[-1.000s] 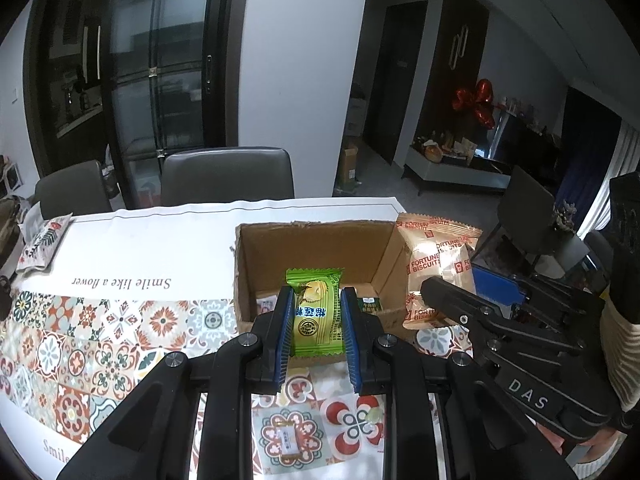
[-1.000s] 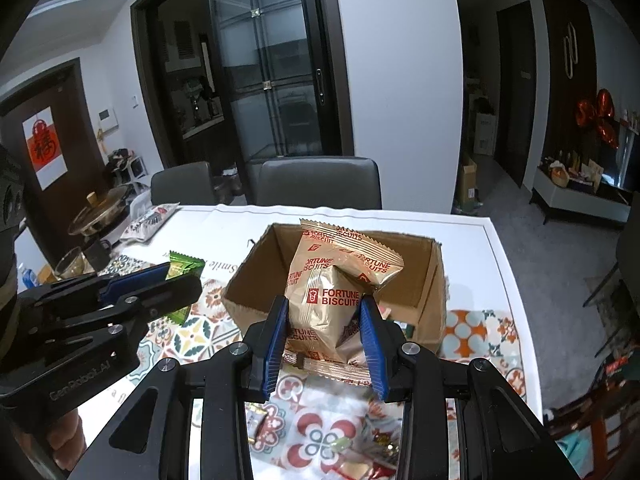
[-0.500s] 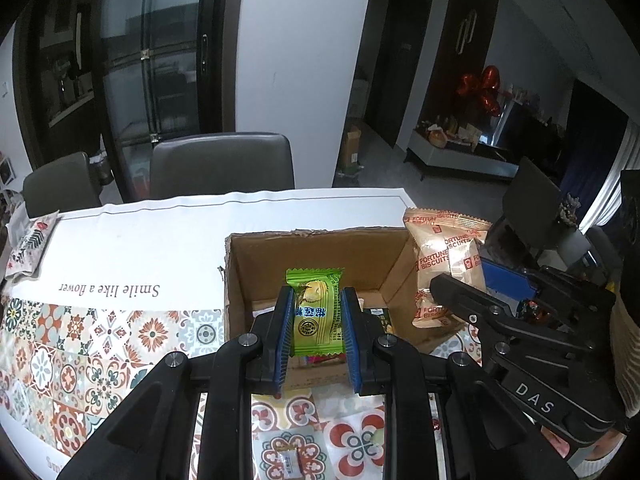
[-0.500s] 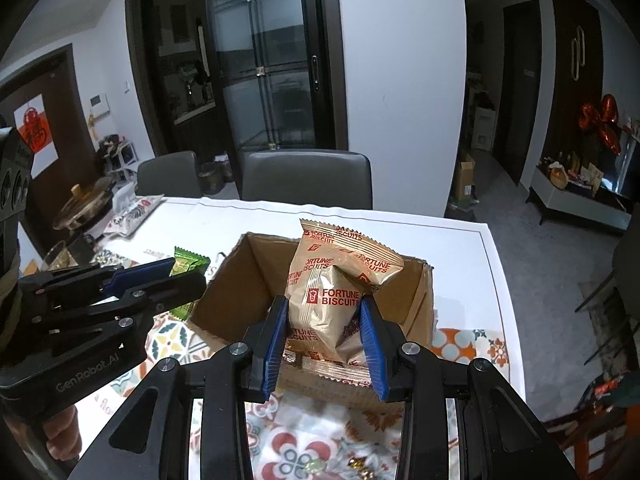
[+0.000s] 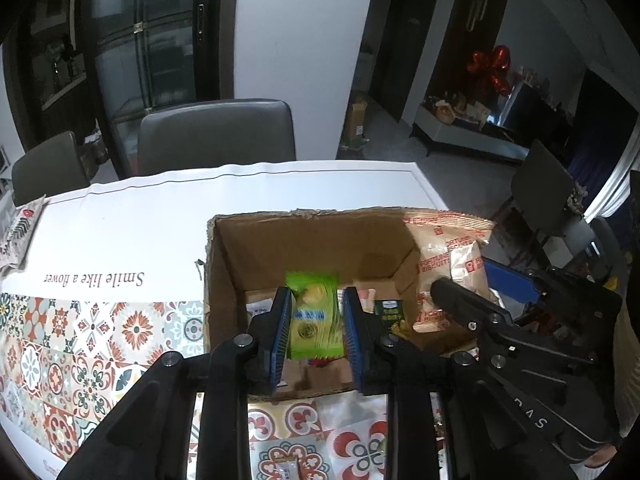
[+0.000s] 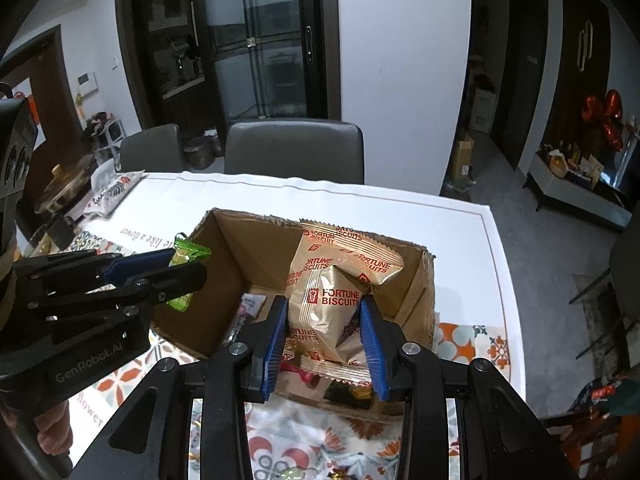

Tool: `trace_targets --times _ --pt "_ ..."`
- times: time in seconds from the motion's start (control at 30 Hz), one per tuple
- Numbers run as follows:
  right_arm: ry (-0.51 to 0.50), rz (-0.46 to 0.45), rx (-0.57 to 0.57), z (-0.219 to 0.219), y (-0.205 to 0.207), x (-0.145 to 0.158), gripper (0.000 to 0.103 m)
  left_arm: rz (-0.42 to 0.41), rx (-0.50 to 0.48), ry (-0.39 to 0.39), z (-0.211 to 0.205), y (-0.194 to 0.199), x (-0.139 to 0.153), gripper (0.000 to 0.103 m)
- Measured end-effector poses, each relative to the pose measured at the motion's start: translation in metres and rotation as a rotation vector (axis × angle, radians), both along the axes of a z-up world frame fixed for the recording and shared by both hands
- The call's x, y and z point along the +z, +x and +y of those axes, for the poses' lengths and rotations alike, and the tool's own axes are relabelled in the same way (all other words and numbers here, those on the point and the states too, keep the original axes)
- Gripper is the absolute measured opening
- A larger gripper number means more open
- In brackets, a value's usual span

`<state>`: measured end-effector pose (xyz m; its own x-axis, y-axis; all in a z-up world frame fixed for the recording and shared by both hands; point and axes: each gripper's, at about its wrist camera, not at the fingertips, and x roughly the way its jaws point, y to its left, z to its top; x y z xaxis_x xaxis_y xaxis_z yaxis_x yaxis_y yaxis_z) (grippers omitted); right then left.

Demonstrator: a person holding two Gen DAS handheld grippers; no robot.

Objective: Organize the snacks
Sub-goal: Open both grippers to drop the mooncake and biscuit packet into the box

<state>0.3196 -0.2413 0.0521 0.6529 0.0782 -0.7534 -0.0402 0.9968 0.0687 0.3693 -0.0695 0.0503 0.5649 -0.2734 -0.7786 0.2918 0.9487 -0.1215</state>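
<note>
Left gripper [image 5: 316, 326] clamps the green snack packet [image 5: 315, 320]; right gripper [image 6: 325, 334] clamps the Fortune Biscuits bag [image 6: 334, 292]. Both hang over the open cardboard box [image 5: 312, 240], apparently positioned for release inside.

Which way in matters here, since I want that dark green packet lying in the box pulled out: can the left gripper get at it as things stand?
Probably not yet: the left gripper is shut on the green snack; the dark green packet lies uncovered in the cardboard box.
</note>
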Motion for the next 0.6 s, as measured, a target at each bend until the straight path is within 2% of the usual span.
trace_targets --times 0.03,0.07,0.1,0.13,0.33,0.6 --pt "0.004 0.001 -0.004 -0.001 0.001 -0.002 0.038 0.001 0.008 0.004 0.0 0.001 -0.001 0.041" --pt "0.003 0.007 -0.008 -0.003 0.003 -0.003 0.043 0.0 0.013 0.004 0.001 0.0 -0.002 0.046" --pt "0.006 0.016 -0.01 -0.004 0.003 -0.005 0.05 -0.002 0.017 0.006 0.002 -0.001 -0.002 0.046" --pt "0.009 0.018 -0.011 -0.002 0.004 -0.006 0.051 -0.003 0.019 0.01 0.003 -0.001 -0.002 0.046" --pt "0.0 0.018 -0.021 -0.003 -0.007 -0.007 0.052 -0.029 0.033 0.01 0.011 -0.023 0.003 0.046" --pt "0.022 -0.012 -0.004 0.007 -0.037 -0.002 0.052 -0.108 0.048 0.034 0.022 -0.068 0.013 0.046"
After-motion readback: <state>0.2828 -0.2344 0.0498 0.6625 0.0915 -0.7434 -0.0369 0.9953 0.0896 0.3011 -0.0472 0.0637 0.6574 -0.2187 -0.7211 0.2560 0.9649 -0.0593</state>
